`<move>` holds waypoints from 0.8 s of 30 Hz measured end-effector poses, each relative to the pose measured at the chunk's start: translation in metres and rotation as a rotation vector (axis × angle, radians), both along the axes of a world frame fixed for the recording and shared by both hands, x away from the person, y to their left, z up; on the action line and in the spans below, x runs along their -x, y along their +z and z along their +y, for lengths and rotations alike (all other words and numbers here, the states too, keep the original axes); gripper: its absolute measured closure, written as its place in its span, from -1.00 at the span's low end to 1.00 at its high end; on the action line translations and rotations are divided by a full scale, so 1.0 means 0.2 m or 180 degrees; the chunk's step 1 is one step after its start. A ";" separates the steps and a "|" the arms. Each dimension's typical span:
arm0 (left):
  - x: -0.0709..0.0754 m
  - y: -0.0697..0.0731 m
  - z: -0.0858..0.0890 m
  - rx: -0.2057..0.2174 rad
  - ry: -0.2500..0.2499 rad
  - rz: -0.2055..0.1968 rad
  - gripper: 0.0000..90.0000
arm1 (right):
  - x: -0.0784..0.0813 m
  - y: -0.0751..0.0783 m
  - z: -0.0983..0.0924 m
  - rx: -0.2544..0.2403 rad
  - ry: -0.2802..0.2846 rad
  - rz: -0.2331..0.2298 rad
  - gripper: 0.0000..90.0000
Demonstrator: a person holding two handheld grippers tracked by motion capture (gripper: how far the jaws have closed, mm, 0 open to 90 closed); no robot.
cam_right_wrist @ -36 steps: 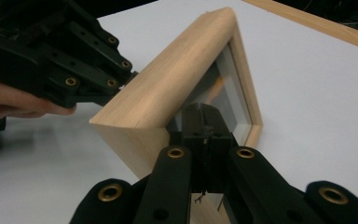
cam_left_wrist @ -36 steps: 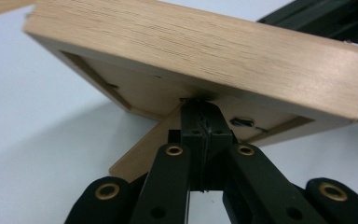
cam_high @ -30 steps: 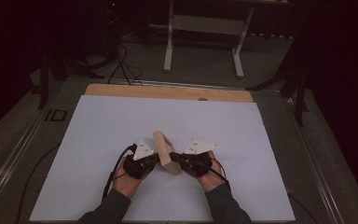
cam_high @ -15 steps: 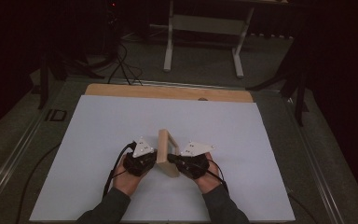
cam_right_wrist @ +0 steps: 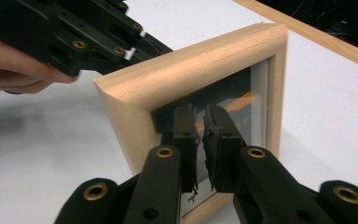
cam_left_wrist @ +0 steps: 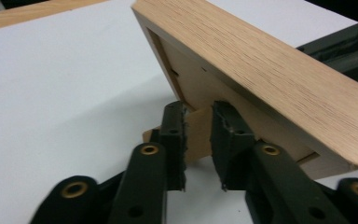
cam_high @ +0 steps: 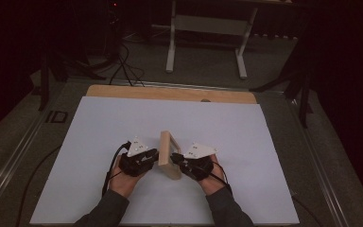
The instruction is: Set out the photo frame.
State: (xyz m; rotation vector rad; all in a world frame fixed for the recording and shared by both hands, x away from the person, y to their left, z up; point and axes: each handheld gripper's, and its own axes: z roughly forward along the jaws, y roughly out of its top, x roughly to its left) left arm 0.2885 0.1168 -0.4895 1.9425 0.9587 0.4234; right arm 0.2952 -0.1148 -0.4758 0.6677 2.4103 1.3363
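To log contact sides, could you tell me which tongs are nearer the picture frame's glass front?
Right. The right tongs point at the glass front; the left tongs are at the frame's back.

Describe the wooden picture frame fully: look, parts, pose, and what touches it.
The picture frame is light wood with a glass front that mirrors the right tongs, whose tips reach that front. Its back shows a recessed panel and a wooden stand piece, which the left tongs close around. It stands on edge, tilted, on the white table sheet, between both tongs.
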 end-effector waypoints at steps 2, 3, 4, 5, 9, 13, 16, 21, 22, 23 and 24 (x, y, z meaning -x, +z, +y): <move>0.01 0.01 0.01 -0.0007 -0.0004 -0.0030 0.50 | 0.00 0.00 -0.01 -0.0012 -0.0022 -0.0010 0.81; 0.01 0.02 0.01 -0.0013 0.0001 -0.0038 0.46 | -0.01 0.00 -0.01 -0.0017 -0.0035 -0.0005 0.79; 0.01 0.02 0.01 -0.0013 0.0001 -0.0038 0.42 | -0.01 0.00 -0.01 -0.0017 -0.0035 -0.0005 0.79; 0.01 0.02 0.02 -0.0014 0.0006 -0.0042 0.40 | -0.01 0.00 -0.02 0.0002 -0.0053 -0.0018 0.78; 0.02 0.05 0.03 -0.0028 0.0111 -0.0081 0.32 | -0.01 0.01 -0.02 0.0007 -0.0077 -0.0029 0.75; 0.02 0.08 0.05 0.0018 0.0167 -0.0099 0.24 | -0.02 0.01 -0.04 -0.0003 -0.0116 -0.0041 0.74; 0.03 0.10 0.07 0.0084 0.0178 -0.0114 0.21 | -0.02 0.01 -0.05 -0.0014 -0.0135 -0.0039 0.74; 0.04 0.13 0.06 0.0145 0.0155 -0.0115 0.14 | -0.03 0.02 -0.06 -0.0026 -0.0159 -0.0042 0.73; 0.04 0.13 0.06 0.0145 0.0155 -0.0115 0.12 | -0.03 0.02 -0.06 -0.0026 -0.0159 -0.0042 0.73; 0.04 0.14 0.06 0.0161 0.0143 -0.0108 0.10 | -0.03 0.02 -0.06 -0.0030 -0.0166 -0.0036 0.73; 0.05 0.14 0.05 0.0177 0.0140 -0.0111 0.08 | -0.03 0.02 -0.06 -0.0031 -0.0168 -0.0037 0.73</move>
